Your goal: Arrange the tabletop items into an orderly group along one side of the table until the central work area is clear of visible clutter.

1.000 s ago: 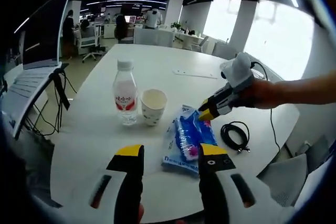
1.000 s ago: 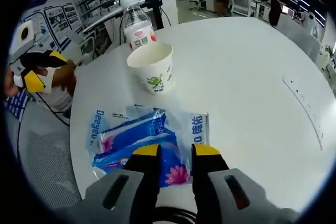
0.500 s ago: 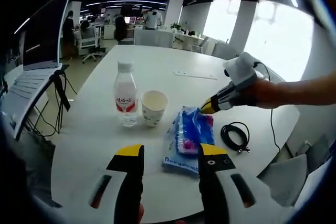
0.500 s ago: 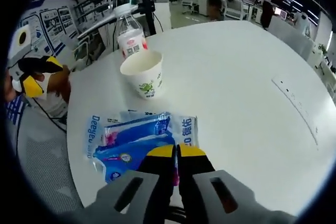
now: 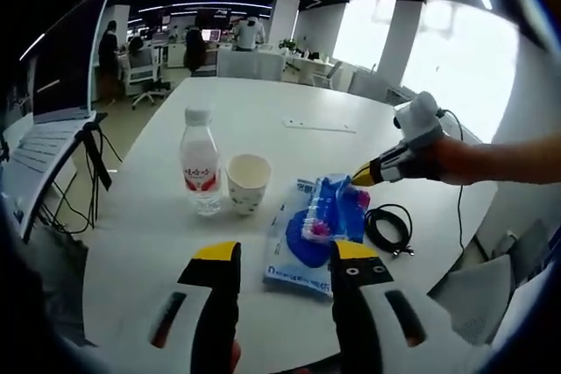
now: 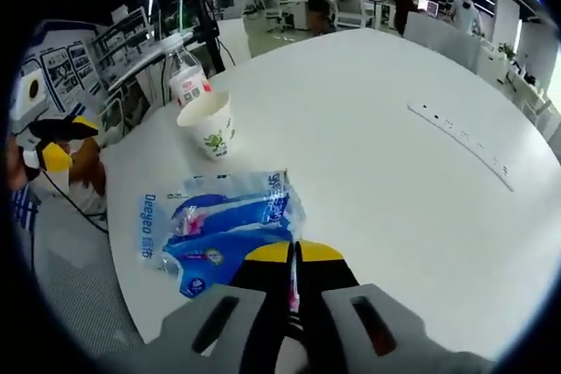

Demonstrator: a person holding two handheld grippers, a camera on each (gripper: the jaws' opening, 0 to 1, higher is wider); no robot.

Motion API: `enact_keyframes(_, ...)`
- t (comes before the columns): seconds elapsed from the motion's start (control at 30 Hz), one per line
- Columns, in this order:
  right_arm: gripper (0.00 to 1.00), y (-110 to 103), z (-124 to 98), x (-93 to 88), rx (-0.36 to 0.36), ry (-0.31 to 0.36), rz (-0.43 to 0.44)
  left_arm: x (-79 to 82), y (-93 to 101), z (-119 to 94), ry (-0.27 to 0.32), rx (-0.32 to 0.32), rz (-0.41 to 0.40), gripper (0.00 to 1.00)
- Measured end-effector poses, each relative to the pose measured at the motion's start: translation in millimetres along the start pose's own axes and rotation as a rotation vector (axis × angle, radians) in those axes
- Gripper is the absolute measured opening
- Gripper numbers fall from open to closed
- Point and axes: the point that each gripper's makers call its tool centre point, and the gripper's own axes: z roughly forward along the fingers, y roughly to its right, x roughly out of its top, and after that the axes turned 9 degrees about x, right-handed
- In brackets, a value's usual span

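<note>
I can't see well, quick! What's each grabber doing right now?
Left gripper: open, holding nothing.
Right gripper: shut on the blue tissue pack, lifting one edge.

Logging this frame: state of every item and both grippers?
Clear plastic water bottle: upright, capped.
White paper cup: upright, open-topped.
Blue tissue pack: pinched at one edge, that end lifted.
Black cable: coiled on white round table.
Right gripper: shut on pack.
Left gripper: open, holding nothing.
</note>
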Motion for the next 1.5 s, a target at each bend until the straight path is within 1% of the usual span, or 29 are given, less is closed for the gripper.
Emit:
enact_keyframes(0.1,0.0,1.6,-5.0,-6.3,-0.009,0.002,0.012,1.4,3.2,0.6,0.001,-0.009,0.007,0.4)
enact_keyframes(0.37,0.0,-6.6,-18.9,-19.6,-0.027,0.002,0.031,0.5,7.4,1.2,0.001,-0.022,0.018,0.4)
enact_keyframes(0.53,0.0,-10.8,-23.9,-30.3,-0.029,-0.013,0.03,-1.2,8.4,0.0,0.001,-0.025,0.019,0.4)
enact_keyframes(0.63,0.0,-11.9,-24.4,-36.2,-0.019,-0.029,0.028,-2.3,8.6,-0.7,0.002,-0.025,0.018,0.4)
enact_keyframes(0.73,0.0,-11.0,-25.0,-40.7,-0.001,-0.05,0.022,-4.0,7.5,-1.1,0.001,-0.023,0.017,0.4)
enact_keyframes(0.8,0.0,-16.5,-26.1,-45.1,0.042,-0.081,0.02,-5.3,6.0,-2.0,0.001,-0.021,0.012,0.4)
enact_keyframes(0.87,0.0,-17.4,-28.1,-46.1,0.054,-0.097,-0.01,-6.0,4.9,-2.5,0.001,-0.018,0.012,0.4)
enact_keyframes(0.97,0.05,-15.1,-29.2,-49.3,0.066,-0.127,-0.031,-6.6,4.7,-2.3,0.001,-0.017,0.009,0.4)
enact_keyframes(1.07,0.1,-11.2,-28.7,-49.0,0.063,-0.138,-0.033,-6.7,5.9,-2.5,0.001,-0.018,0.011,0.4)
enact_keyframes(1.13,0.13,-12.7,-27.1,-47.9,0.078,-0.15,-0.033,-6.6,6.4,-2.8,0.002,-0.019,0.013,0.4)
enact_keyframes(1.2,0.17,-14.8,-24.5,-47.5,0.091,-0.174,-0.063,-7.0,6.2,-2.9,0.002,-0.018,0.016,0.4)
enact_keyframes(1.33,0.24,-17.5,-14.6,-53.0,0.12,-0.246,-0.13,-7.3,4.6,-3.7,0.002,-0.013,0.013,0.4)
enact_keyframes(1.37,0.25,-18.8,-11.8,-54.2,0.127,-0.266,-0.161,-7.2,4.0,-3.9,0.003,-0.012,0.013,0.4)
enact_keyframes(1.43,0.24,-21.6,-7.6,-54.8,0.128,-0.281,-0.183,-6.4,2.4,-4.7,0.005,-0.008,0.009,0.4)
enact_keyframes(1.47,0.22,-22.1,-6.1,-54.6,0.128,-0.283,-0.183,-6.3,2.2,-4.8,0.005,-0.007,0.009,0.4)
enact_keyframes(1.5,0.18,-22.7,-4.7,-54.4,0.127,-0.284,-0.183,-6.4,0.5,-4.6,0.006,-0.003,0.007,0.4)
